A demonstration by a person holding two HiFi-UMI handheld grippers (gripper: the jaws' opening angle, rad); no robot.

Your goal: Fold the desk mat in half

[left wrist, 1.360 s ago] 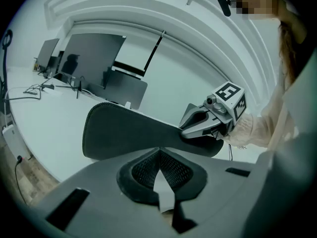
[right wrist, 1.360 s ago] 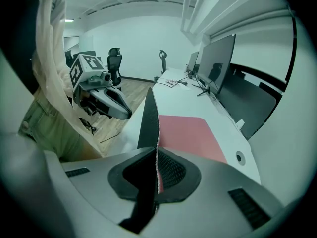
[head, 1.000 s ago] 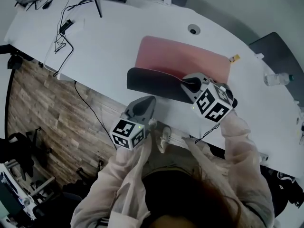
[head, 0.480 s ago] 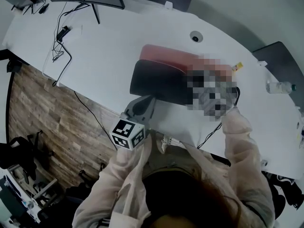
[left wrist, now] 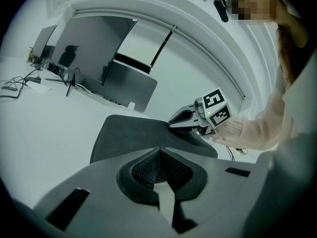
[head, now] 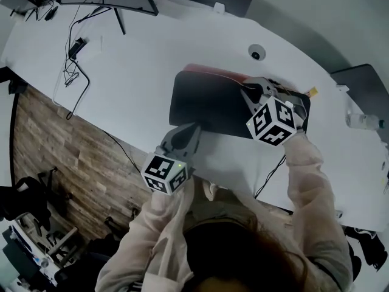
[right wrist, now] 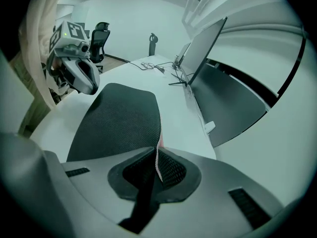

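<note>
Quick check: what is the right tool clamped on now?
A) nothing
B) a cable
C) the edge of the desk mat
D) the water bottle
C: the right tool is shut on the thin edge of the desk mat, which runs between its jaws with the black underside facing up.

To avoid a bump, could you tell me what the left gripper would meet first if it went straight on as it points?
Probably the left gripper would meet the near edge of the desk mat, folded dark side up on the white desk; depth is unclear.
</note>
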